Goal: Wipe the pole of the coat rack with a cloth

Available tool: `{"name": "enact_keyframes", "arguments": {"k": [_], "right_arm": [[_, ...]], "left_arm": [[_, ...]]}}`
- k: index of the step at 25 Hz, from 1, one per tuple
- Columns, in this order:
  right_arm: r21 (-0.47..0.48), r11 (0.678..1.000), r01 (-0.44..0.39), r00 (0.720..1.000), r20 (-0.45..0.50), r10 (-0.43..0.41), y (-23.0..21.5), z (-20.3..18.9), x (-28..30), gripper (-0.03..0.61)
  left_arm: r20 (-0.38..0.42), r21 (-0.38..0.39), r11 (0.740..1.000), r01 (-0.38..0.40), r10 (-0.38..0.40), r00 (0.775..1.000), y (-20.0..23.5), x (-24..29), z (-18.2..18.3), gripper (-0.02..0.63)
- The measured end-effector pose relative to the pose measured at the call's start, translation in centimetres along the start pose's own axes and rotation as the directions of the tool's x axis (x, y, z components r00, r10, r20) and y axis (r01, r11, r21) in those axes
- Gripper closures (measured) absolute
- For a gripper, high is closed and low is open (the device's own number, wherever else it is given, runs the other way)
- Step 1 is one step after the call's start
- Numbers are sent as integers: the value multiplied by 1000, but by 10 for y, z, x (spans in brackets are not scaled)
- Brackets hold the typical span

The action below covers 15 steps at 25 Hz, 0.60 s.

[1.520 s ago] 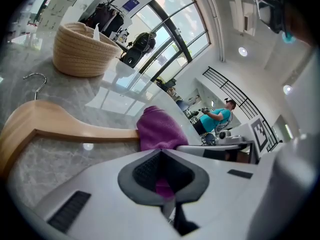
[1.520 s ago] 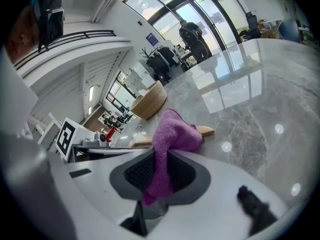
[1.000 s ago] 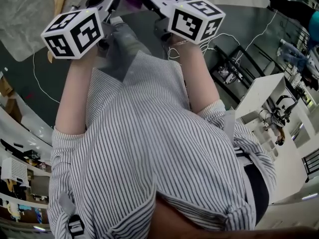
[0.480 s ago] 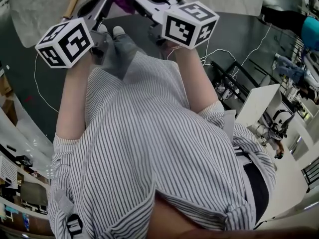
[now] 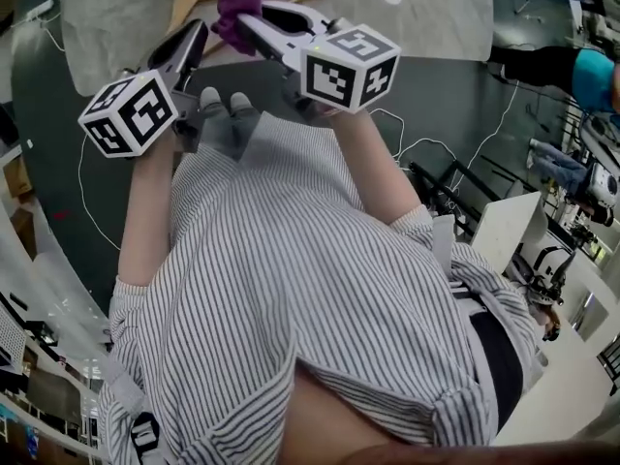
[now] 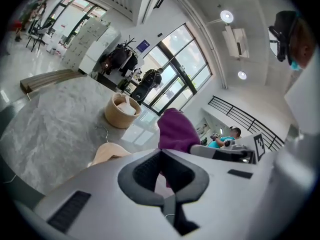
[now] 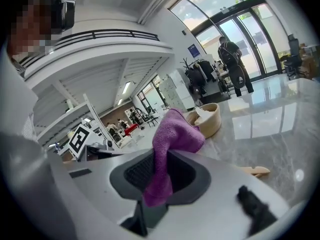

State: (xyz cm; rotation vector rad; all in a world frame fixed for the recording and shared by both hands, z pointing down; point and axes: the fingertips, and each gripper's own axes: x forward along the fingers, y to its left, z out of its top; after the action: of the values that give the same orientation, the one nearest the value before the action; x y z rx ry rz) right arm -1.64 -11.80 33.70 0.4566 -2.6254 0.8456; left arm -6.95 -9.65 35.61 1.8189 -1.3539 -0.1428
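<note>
The fingers [image 7: 136, 172] of the right gripper [image 7: 160, 176] are closed on a purple cloth [image 7: 172, 134]. A lower tail of the fabric hangs down in the hollow between the two dark pads, and the bulk of it bunches up above the tips. The fingers [image 6: 142, 170] of the left gripper [image 6: 162, 173] are drawn together with nothing clamped between them. In the left gripper view the cloth shows just beyond their tips, carried by the other tool coming in from the right.

In the head view both grippers are held out in front of the person, their tips close together at the top of the frame and the cloth bunched between the tips. The marker cube of the left one [image 5: 129, 114] sits lower than the right one's cube [image 5: 351, 64]. Bare forearms run back to a striped shirt [image 5: 310, 289], and the toes of two pale shoes [image 5: 221, 100] show below the grippers on the dark floor [image 5: 58, 182].

Ahead lies a pale marbled surface [image 6: 45, 129] — whether it is raised or floor-level cannot be told. A wooden hanger [image 6: 107, 154] lies on it near the tips, and a round wooden tub [image 6: 121, 113] with something white inside stands farther off. A person in a teal top [image 5: 593, 77] is at the right edge of the head view, well apart from the work.
</note>
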Motion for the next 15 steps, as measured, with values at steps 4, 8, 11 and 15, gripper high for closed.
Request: {"name": "enact_keyframes", "arguments": {"k": [4,8,11,15], "right_arm": [[-32,999,-13,1000,6,13,18,6,2,508],[-61,998,-11,1000,23,13,28,12,-1,508],[-72,997,-7,999,44,10,30,16,-4,508],[-77,997,-1,997,77,7,33,21,-8,508]], "left_arm": [[24,29,1000,-10,9,1000,-2,-15,12,603],[26,69,998,-7,5,1000,-8,-23,17,603],[16,125,992,-5,3,1000,-13,-28,19,603],[31,188,982,-9,3,1000,-17,-37,24,603]]}}
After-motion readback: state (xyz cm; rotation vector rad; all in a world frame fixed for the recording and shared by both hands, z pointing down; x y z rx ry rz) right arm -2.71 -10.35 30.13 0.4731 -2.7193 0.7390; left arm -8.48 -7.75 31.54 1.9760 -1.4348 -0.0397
